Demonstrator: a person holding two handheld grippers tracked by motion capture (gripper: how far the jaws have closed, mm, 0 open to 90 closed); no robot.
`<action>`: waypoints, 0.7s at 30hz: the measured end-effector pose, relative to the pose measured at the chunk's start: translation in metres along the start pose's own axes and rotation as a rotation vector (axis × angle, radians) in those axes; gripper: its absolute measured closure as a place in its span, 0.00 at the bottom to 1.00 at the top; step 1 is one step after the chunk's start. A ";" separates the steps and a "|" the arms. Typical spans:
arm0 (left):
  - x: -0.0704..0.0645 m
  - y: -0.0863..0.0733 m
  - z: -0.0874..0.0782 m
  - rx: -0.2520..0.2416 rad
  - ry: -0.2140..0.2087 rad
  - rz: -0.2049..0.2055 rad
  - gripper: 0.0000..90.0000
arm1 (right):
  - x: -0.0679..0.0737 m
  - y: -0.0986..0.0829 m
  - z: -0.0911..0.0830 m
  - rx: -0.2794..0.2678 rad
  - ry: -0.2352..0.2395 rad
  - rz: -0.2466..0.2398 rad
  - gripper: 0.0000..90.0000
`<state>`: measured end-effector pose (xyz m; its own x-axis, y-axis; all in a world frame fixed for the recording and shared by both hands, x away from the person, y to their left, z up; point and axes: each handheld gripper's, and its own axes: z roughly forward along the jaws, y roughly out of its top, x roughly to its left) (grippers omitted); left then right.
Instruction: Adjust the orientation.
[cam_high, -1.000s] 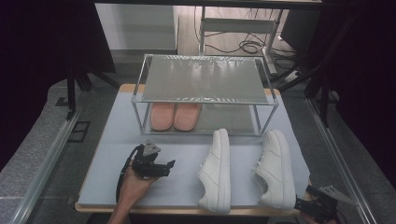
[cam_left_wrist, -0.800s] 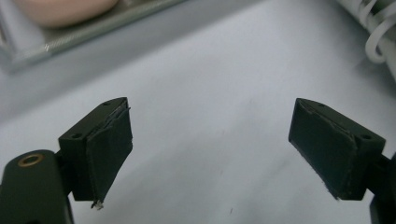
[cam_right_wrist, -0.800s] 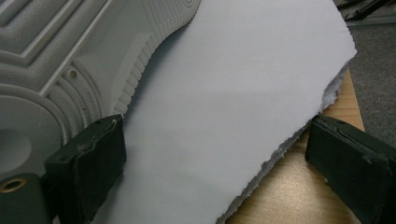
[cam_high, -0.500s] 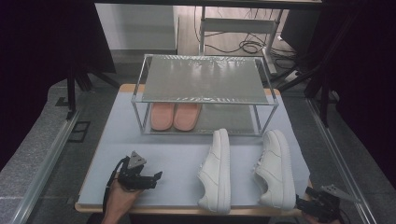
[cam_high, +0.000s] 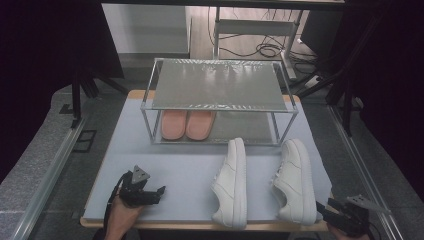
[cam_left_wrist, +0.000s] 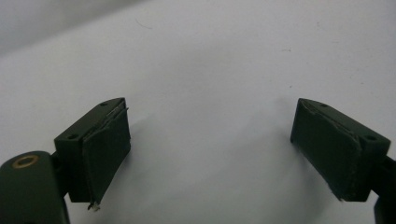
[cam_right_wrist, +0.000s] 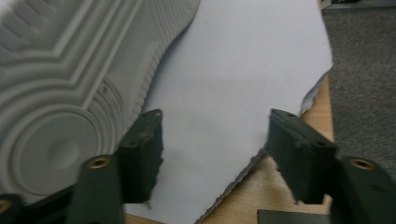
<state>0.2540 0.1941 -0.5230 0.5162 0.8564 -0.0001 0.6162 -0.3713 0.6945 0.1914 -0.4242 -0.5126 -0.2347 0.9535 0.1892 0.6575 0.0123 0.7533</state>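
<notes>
Two white sneakers lie on their sides on the pale table (cam_high: 185, 165): one in the middle (cam_high: 232, 182), one to its right (cam_high: 296, 180). A pair of pink slippers (cam_high: 187, 125) sits under the mesh top of a metal rack (cam_high: 215, 85). My left gripper (cam_high: 159, 192) is open low over bare table near the front left edge, and nothing lies between its jaws (cam_left_wrist: 210, 154). My right gripper (cam_high: 322, 210) is open at the front right corner, just behind the right sneaker's heel. Its sole (cam_right_wrist: 70, 70) lies close beside that gripper's (cam_right_wrist: 215, 149) left jaw.
The table's sheet ends in a ragged corner over the wooden edge (cam_right_wrist: 261, 186), with grey floor (cam_right_wrist: 364, 70) beyond. The rack takes up the back half of the table. An aluminium rail (cam_high: 50, 170) runs along the left side.
My left gripper has drawn back toward the front left edge of the table, staying open. The right gripper and both sneakers have stayed put.
</notes>
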 end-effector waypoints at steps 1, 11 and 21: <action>0.000 0.000 0.000 -0.001 -0.001 -0.001 0.13 | 0.000 0.002 -0.002 -0.001 0.001 0.000 0.49; 0.002 -0.001 0.001 -0.002 -0.015 -0.019 0.14 | 0.003 0.032 -0.026 -0.001 0.051 -0.025 0.78; 0.002 -0.001 0.001 -0.004 -0.014 -0.020 0.14 | 0.032 0.068 -0.037 0.010 0.108 -0.126 0.97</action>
<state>0.2549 0.1964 -0.5245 0.5125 0.8583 -0.0240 0.6240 -0.3531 0.6971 0.2021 -0.4037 -0.4316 -0.3912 0.9063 0.1602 0.6250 0.1338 0.7690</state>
